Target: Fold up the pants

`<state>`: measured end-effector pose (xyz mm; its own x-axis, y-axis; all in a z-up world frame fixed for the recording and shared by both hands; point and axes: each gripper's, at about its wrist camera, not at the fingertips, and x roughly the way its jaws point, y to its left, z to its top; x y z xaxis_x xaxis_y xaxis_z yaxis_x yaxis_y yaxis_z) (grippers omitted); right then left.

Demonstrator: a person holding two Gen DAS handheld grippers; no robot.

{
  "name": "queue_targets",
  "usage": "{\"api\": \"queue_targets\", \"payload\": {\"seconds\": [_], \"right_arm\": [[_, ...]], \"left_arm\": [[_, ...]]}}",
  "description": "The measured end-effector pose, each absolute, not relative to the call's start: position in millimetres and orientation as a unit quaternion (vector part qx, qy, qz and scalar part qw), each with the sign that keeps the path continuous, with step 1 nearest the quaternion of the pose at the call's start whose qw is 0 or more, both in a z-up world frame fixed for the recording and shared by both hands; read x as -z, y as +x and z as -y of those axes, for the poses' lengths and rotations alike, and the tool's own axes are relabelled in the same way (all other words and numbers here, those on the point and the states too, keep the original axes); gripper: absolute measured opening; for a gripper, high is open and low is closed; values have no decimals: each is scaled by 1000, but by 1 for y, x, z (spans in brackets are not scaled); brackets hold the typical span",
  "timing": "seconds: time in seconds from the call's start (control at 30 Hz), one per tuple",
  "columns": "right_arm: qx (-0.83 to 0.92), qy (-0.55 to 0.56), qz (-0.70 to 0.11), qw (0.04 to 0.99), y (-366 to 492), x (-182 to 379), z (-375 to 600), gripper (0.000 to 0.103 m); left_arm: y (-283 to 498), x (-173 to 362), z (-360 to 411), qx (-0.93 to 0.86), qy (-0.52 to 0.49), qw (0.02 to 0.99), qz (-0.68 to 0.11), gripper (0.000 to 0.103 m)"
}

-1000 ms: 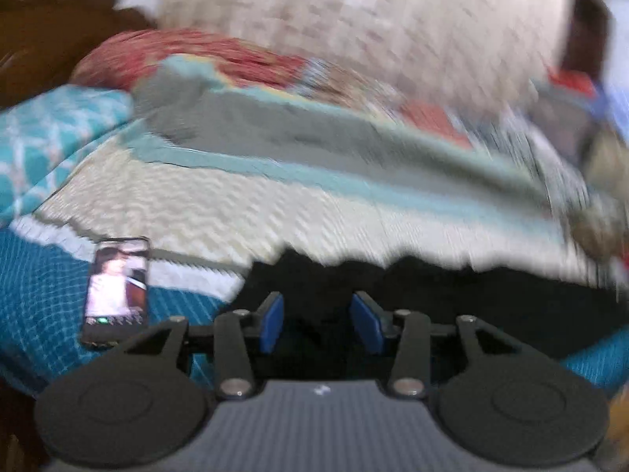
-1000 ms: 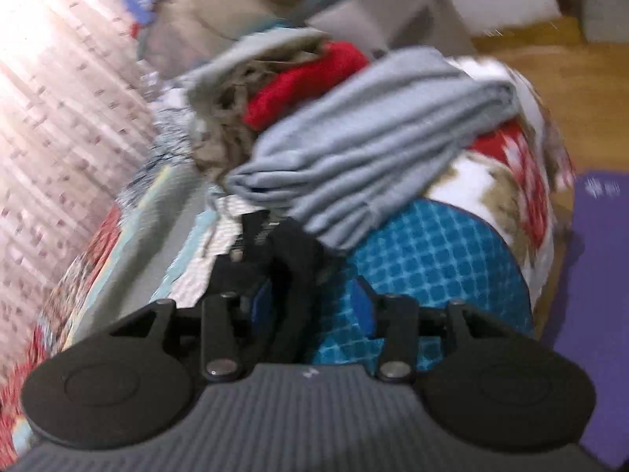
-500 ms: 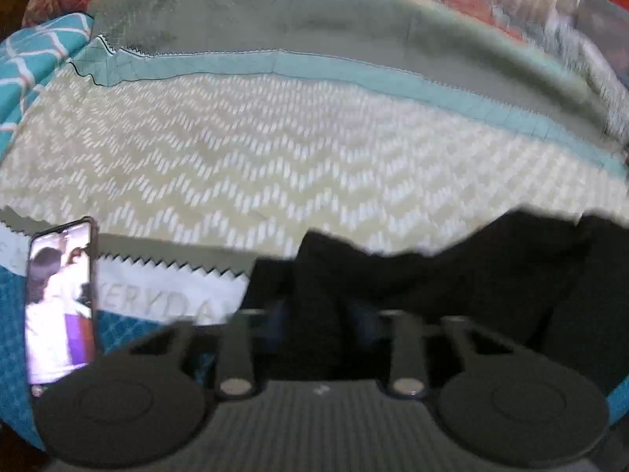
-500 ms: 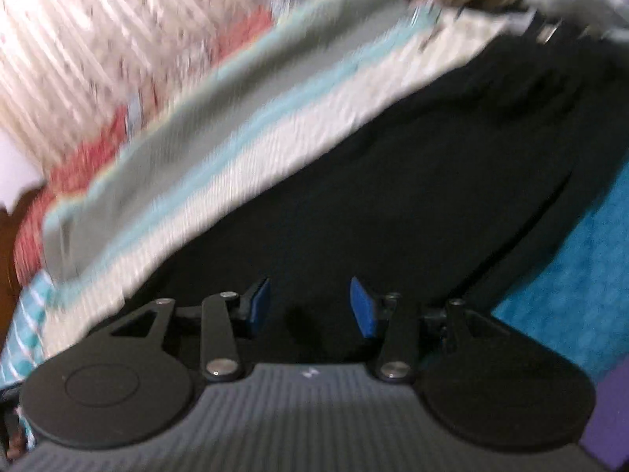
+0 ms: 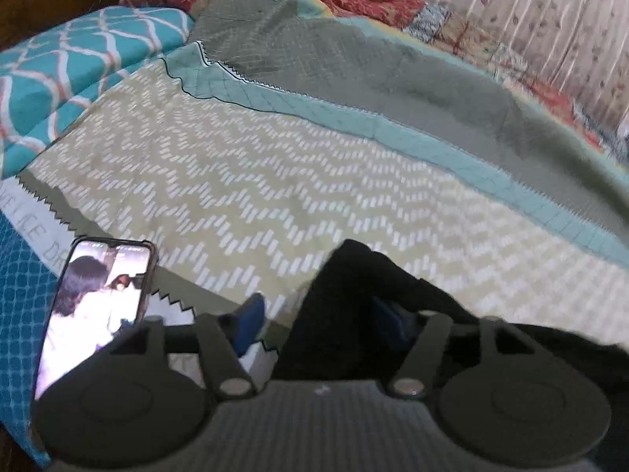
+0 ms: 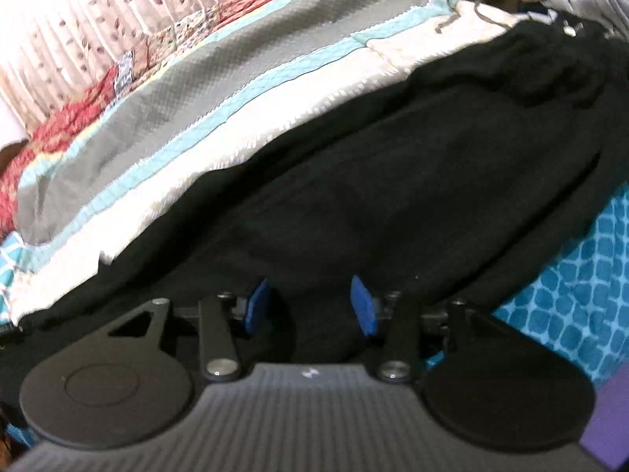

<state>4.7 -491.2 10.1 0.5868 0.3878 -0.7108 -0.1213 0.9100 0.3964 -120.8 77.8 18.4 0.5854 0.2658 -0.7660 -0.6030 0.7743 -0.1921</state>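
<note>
While angled down, fingers (image 6: 310, 306) overhang pants (image 6: 393, 181).

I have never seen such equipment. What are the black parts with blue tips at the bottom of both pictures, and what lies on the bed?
Those are two hand-held grippers, one in each hand of a person; each carries a camera looking along its fingers. One picture comes from the left gripper, the other from the right gripper. Black pants lie stretched on a patchwork bedspread. A phone with a lit screen lies at the left. The left jaws have just been opening, with a pants end between them, no longer pinched. The right jaws stand open above the pants.
</note>
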Motion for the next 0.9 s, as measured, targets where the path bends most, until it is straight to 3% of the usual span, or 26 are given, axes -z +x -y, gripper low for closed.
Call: {"api": "queue_targets", "payload": {"seconds": [0.13, 0.33, 0.43, 0.5, 0.53, 0.7, 0.73, 0.77, 0.8, 0.9], "right_arm": [[-148, 155, -426, 879, -3, -24, 489, 52], [-372, 90, -383, 841, -30, -74, 414, 53], [-493, -11, -360, 792, -58, -92, 336, 61], [-554, -75, -335, 758, -77, -97, 281, 77], [-581, -103, -324, 739, -87, -97, 253, 81], [-638, -238, -293, 671, -127, -79, 144, 86], [-630, -277, -288, 666, -131, -71, 123, 84], [-621, -311, -293, 657, -131, -61, 113, 64], [-618, -316, -309, 650, -127, -58, 107, 19], [-622, -216, -351, 666, -92, -79, 114, 14]], "left_arm": [[-167, -49, -87, -254, -259, 867, -341, 78], [-243, -56, -109, -239, -378, 832, -327, 76], [-261, -45, -106, -230, -412, 820, -323, 75], [-268, -42, -102, -233, -412, 821, -319, 75], [-270, -41, -101, -234, -411, 821, -319, 75], [-286, -38, -93, -221, -419, 823, -313, 75], [-289, -38, -93, -216, -422, 824, -310, 75], [-293, -39, -92, -213, -424, 825, -307, 75], [-296, -39, -90, -209, -427, 825, -304, 75], [-299, -38, -83, -178, -435, 833, -293, 75]]}}
